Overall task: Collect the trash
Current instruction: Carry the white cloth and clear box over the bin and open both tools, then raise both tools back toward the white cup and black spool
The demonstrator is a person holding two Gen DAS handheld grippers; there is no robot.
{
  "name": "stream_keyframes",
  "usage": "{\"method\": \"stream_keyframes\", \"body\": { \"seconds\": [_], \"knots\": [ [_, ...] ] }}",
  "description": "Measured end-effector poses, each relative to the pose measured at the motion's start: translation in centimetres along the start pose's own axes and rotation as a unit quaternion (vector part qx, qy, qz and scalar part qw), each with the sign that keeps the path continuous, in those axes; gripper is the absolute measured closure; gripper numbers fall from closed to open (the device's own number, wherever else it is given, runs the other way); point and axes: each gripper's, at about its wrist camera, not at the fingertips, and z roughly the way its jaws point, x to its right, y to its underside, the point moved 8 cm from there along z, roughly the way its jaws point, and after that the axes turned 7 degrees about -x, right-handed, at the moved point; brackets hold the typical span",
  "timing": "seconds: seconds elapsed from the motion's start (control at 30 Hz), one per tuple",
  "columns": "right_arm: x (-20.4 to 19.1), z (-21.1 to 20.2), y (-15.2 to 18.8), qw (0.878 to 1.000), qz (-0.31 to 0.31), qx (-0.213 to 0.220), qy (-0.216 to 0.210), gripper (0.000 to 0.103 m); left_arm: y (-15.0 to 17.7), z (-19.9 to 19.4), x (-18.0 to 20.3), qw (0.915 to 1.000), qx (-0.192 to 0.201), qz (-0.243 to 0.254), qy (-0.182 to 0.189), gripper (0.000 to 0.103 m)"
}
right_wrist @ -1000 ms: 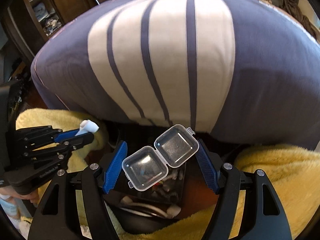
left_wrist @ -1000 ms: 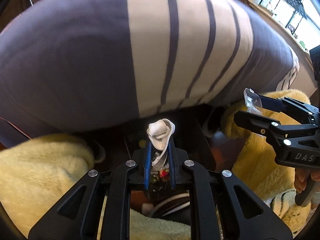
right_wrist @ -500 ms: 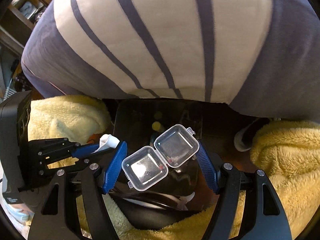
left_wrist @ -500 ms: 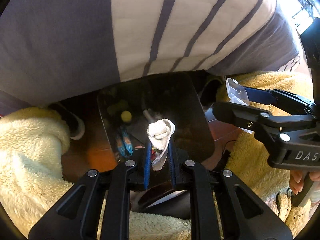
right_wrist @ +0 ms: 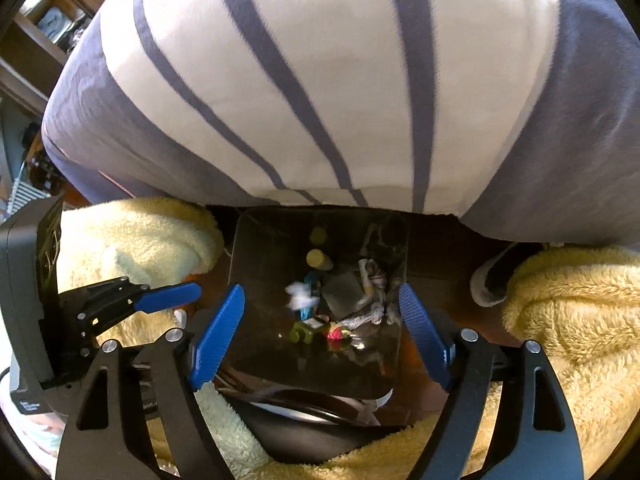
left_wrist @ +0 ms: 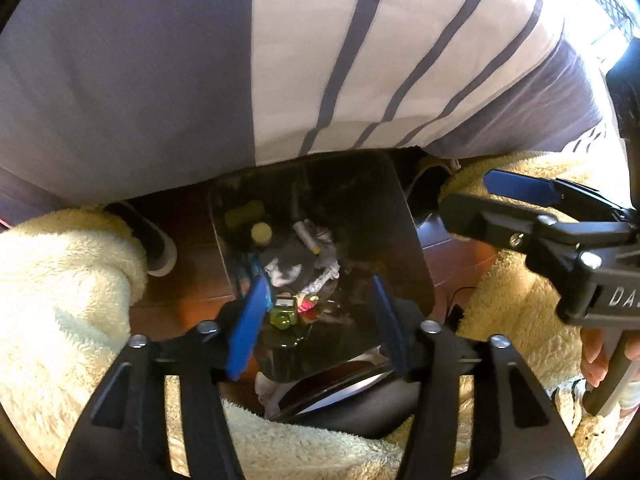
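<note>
A dark square trash bin [left_wrist: 404, 216] stands on the floor below both grippers; it also shows in the right wrist view [right_wrist: 248, 240]. Inside lie several scraps, among them a white crumpled tissue [left_wrist: 282, 274] [right_wrist: 300, 294], a clear plastic case [right_wrist: 340, 294] and small coloured pieces. My left gripper [left_wrist: 318, 320] is open and empty above the bin. My right gripper [right_wrist: 322, 328] is open and empty above the bin too; it shows from the side in the left wrist view [left_wrist: 516, 200].
A striped grey and white cushion [left_wrist: 280, 60] [right_wrist: 340, 80] overhangs the bin's far side. The person's fuzzy yellow sleeves or robe [left_wrist: 60, 288] [right_wrist: 572, 312] flank the bin. A shoe [left_wrist: 156, 248] stands on the reddish floor at the left.
Both grippers opened over the bin. The white tissue dropped from the left gripper and the clear plastic case dropped from the right gripper into the bin.
</note>
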Motion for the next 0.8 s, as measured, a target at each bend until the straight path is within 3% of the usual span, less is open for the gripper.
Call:
{"method": "stream_keyframes", "body": {
  "seconds": [0.17,0.3,0.8],
  "knots": [
    [0.8,-1.8,-0.2,0.999,0.004,0.025,0.024,0.006,-0.3,-1.1,-0.2,0.9998,0.019,0.002,-0.003,0.023],
    [1.4,-3.3,-0.4,0.998,0.005,0.047,0.044,0.004,-0.6,-2.9,0.3,0.9990,0.043,0.010,-0.002,0.008],
    [1.5,-9.3,-1.5,0.993,0.007,0.111,0.045,0.004,-1.6,-8.4,1.9,0.9934,0.106,0.041,-0.019,0.008]
  ]
}}
